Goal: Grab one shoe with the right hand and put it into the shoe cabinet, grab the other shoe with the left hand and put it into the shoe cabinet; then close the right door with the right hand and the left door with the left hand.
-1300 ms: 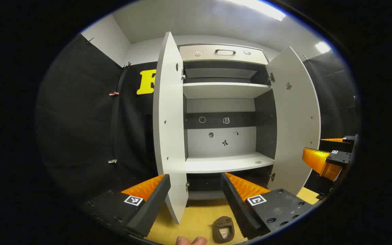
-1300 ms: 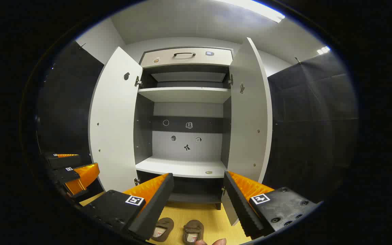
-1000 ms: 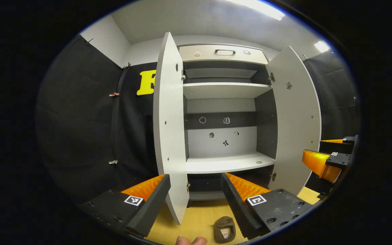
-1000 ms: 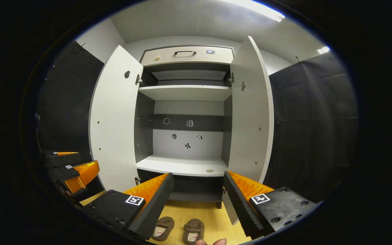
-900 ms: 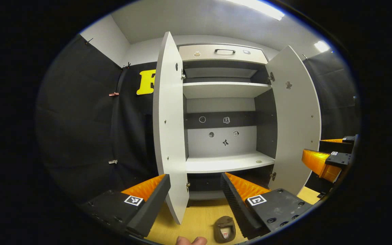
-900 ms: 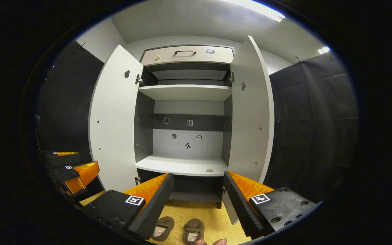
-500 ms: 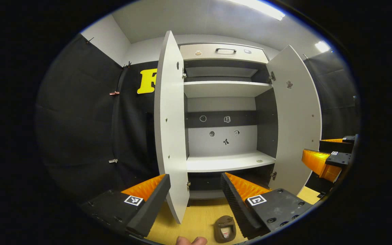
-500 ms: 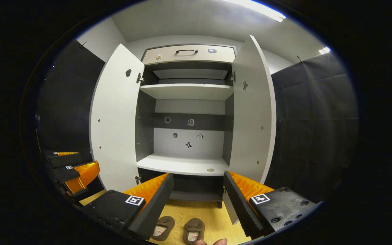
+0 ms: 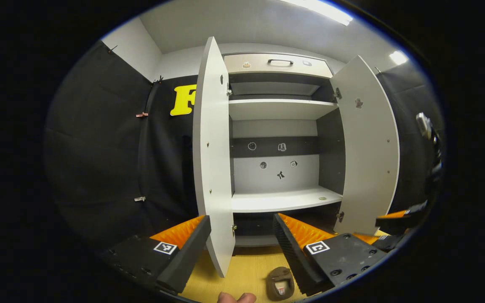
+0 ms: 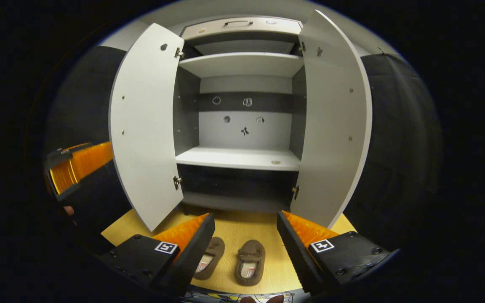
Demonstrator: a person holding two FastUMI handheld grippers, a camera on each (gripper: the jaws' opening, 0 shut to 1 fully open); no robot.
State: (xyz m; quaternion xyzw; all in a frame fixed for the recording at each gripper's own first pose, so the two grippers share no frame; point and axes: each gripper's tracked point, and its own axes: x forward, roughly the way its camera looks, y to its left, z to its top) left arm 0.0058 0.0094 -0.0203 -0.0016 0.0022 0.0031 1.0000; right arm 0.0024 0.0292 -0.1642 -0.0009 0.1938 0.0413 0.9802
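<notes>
- The shoe cabinet (image 10: 242, 158) is standing with both doors swung wide; everything below is placed against it.
- In the right gripper view, two brown shoes are lying side by side on the yellow floor (image 10: 238, 229) in front of the cabinet's base: the left shoe (image 10: 211, 263) and the right shoe (image 10: 250, 261), toes pointing toward the cabinet, near each other but not touching.
- The right gripper (image 10: 244, 246) is hanging above the pair with its fingers spread wide, holding nothing; both shoes are showing in the gap between them.
- The left gripper view is catching one shoe (image 9: 280, 283) on the floor below the cabinet, partly hidden behind that gripper's own finger.
- The left gripper (image 9: 242, 244) is also standing apart and empty, facing the cabinet's middle shelf (image 9: 282, 201).
- The left door (image 9: 213, 160) is showing almost edge-on in the left gripper view, its lower corner sitting in the gap between the fingers; in the right gripper view its broad inner face (image 10: 145, 126) is turning toward the camera.
- The right door (image 10: 331, 126) is standing open on the cabinet's other side.
- The middle shelf (image 10: 240, 158) is bare apart from a small round spot near its front edge; the low dark compartment under it is open at the front.
- The floor strip between the cabinet's base and the shoes is lying open.
- A fingertip (image 9: 236, 298) is peeking in at the bottom edge of the left gripper view.
</notes>
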